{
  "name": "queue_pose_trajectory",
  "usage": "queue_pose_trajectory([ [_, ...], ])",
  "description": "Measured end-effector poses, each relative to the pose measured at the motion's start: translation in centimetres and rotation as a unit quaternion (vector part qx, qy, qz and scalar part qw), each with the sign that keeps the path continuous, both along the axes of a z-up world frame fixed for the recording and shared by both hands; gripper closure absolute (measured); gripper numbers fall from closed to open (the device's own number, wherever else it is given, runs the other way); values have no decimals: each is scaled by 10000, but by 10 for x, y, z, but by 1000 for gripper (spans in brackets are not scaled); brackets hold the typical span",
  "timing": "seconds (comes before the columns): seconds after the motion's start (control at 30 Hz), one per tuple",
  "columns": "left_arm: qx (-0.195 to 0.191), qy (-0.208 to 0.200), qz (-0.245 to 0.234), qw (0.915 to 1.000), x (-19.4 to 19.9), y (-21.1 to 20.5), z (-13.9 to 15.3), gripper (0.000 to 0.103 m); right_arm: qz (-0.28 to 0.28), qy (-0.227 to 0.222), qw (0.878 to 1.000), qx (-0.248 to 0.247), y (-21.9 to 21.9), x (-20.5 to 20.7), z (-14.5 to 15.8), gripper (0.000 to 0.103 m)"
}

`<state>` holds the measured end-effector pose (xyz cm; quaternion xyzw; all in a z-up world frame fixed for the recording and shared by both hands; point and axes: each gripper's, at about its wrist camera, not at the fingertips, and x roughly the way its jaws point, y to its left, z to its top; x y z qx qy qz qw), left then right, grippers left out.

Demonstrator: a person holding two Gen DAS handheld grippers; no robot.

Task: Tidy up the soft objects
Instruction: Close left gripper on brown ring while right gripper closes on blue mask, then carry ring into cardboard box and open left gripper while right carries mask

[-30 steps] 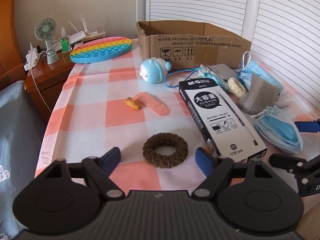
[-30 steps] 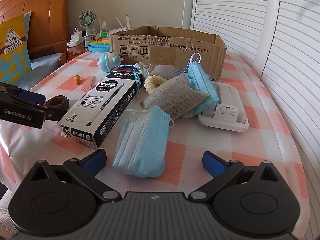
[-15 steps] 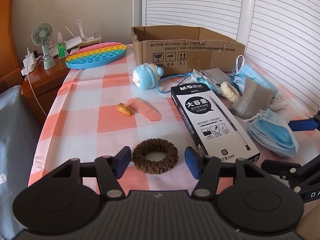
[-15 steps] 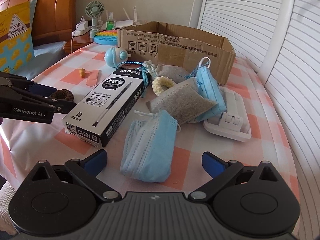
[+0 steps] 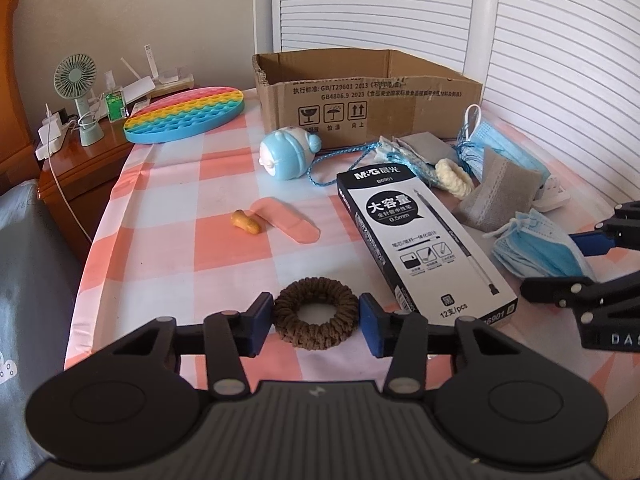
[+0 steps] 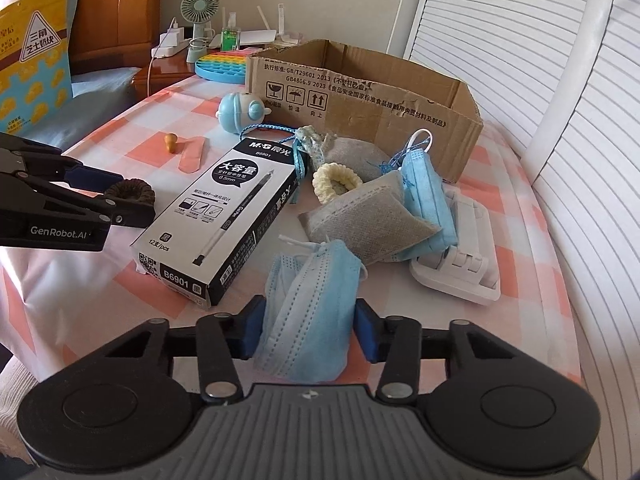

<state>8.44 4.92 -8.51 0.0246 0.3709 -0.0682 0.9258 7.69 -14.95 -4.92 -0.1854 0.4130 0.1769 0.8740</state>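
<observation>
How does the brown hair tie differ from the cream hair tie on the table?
The brown hair tie is dark; the cream hair tie is pale. The brown hair tie lies flat on the tablecloth, apart from the clutter, while the cream hair tie sits tilted among the gray pouches and masks. The brown hair tie sits between the jaws of the left gripper; no gripper is near the cream hair tie. Both are soft ribbed rings.
</observation>
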Motion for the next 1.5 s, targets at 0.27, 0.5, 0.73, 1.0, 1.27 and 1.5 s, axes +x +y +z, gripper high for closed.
queue_pose_trajectory([
  [0.27,-57,169,-228,9996,1,4,4,64,-26,35,9999,145,-11,2,9,61],
  [0.5,-52,213,-454,9987,-1,6,19,65,8,-3,9998,179,-20,1,19,64],
  [0.73,-102,220,-736,9970,2,8,43,65,242,-131,9996,99,-23,-1,38,64],
  [1.0,-271,2,-1025,9944,33,4,83,65,524,-298,9981,141,-24,11,65,64],
  [1.27,-16,-467,-1119,9926,113,-13,122,65,657,-504,9963,240,-23,48,90,64],
  [1.5,45,-460,-980,9941,196,-26,124,65,718,-683,9950,111,-16,87,104,64],
])
